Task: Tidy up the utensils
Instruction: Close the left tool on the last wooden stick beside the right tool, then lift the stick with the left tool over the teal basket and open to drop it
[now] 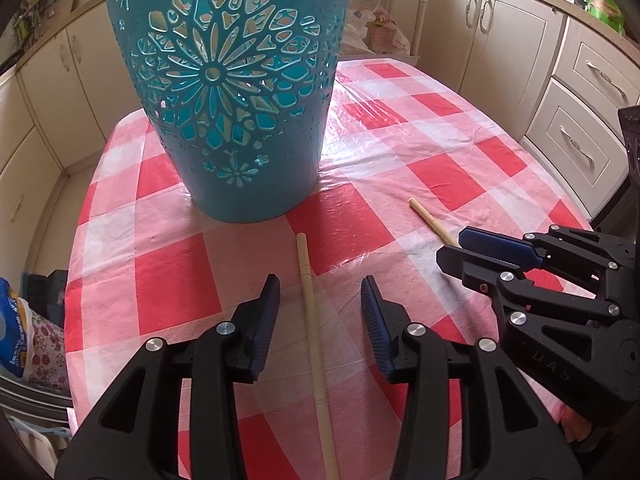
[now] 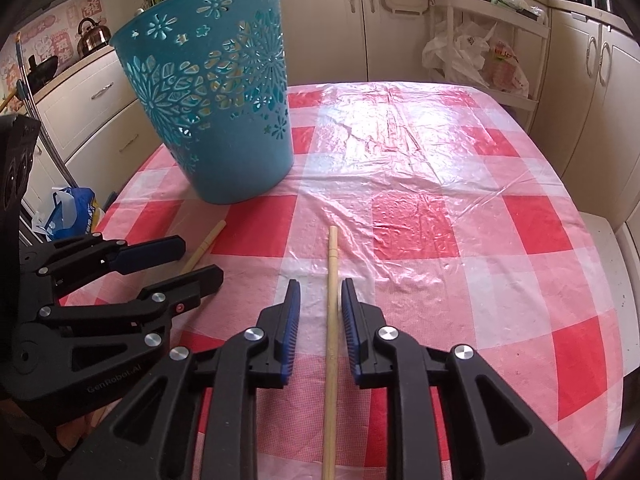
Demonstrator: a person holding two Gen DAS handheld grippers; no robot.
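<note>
Left gripper [image 1: 320, 320] wide, right gripper [image 2: 320, 320] narrower, each straddling a chopstick [image 1: 314, 340] [image 2: 331, 320] flat on the desk [image 2: 440, 220], apparently untouched, aligned for grasping; teal basket [image 1: 236, 92] upright at 11 o'clock.

2 chopsticks [image 1: 314, 332] [image 1: 432, 220] – 1 basket [image 1: 236, 92] – 2 grippers [image 1: 320, 316] [image 2: 320, 312].

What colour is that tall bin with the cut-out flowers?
The bin is teal blue, clearest in the left wrist view.
</note>
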